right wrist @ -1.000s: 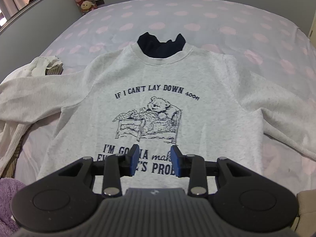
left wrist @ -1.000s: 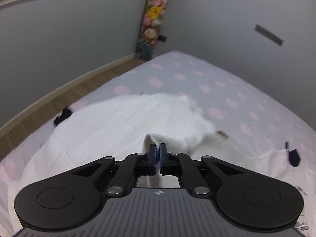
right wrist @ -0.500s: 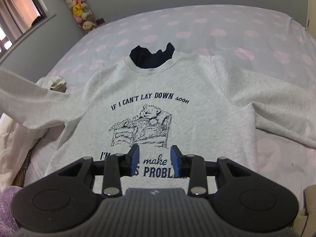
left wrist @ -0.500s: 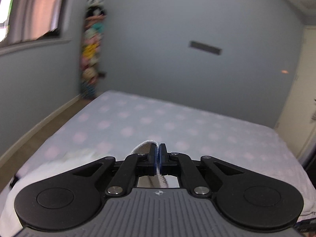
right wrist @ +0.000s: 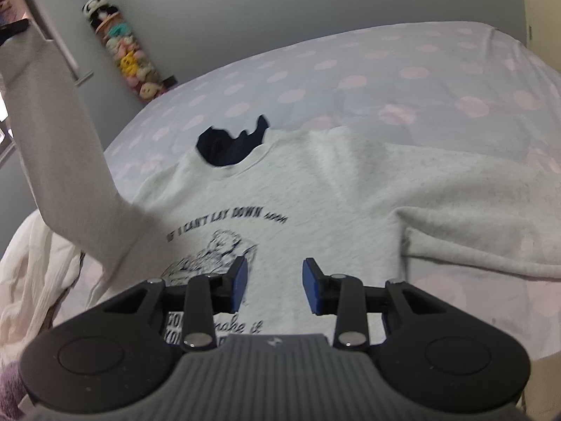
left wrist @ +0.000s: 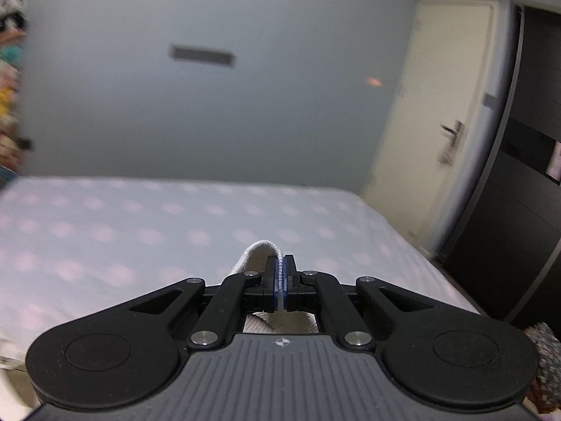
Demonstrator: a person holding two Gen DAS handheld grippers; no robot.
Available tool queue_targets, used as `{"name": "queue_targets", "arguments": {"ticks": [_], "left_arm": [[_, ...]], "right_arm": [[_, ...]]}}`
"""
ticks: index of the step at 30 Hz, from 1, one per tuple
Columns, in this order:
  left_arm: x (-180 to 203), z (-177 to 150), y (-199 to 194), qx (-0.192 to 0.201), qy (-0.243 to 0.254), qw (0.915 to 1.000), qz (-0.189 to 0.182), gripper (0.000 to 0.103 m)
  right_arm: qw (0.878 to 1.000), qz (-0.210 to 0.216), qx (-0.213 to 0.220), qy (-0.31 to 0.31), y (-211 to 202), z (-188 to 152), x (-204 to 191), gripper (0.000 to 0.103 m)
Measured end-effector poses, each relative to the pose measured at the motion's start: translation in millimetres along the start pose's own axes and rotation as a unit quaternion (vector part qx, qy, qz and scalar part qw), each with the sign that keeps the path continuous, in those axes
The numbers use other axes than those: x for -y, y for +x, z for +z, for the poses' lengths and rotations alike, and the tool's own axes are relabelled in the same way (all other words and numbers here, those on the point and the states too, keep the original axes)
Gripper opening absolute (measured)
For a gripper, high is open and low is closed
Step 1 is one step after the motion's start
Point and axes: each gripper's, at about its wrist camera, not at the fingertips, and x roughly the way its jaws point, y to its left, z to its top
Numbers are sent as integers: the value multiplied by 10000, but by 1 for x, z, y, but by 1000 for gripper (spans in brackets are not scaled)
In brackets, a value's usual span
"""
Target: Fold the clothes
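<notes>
A light grey sweatshirt (right wrist: 315,189) with a dark bear print lies face up on the dotted bed (right wrist: 385,70). Its left sleeve (right wrist: 59,147) is raised high, up to the top left of the right wrist view. My left gripper (left wrist: 280,273) is shut on the ribbed cuff (left wrist: 257,252) of that sleeve, held well above the bed. Above the printed chest my right gripper (right wrist: 275,280) hovers open, with nothing between its blue fingers. The right sleeve (right wrist: 491,231) lies flat to the right. A dark garment (right wrist: 231,144) shows inside the collar.
White clothing (right wrist: 38,273) is heaped at the bed's left edge, and a purple fabric (right wrist: 10,382) sits at the lower left. Stuffed toys (right wrist: 129,63) hang in the far corner. A door (left wrist: 434,147) and a dark wardrobe (left wrist: 519,210) stand to the right of the bed.
My left gripper has lifted the cuff off the bed and swung right, so the sleeve now stands up. My right gripper has tilted and dropped closer to the sweatshirt, still open.
</notes>
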Motion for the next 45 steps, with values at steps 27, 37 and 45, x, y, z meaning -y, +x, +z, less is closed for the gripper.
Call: {"name": "queue_targets", "arguments": {"ticks": [27,37,45], "left_arm": [[-28,-154,137,-1728,-31,9847,225,39],[-106,-232,49,-2489,926,9464,1838,53],[-110,-301,58,-2881,2006,9107,2177,53]], "right_arm": [[9983,115,-199,542,76,16,55,38],[9982,-194,-233,526,107,36,42,38],[9954,-521,-341,734,128,47,44,38]]}}
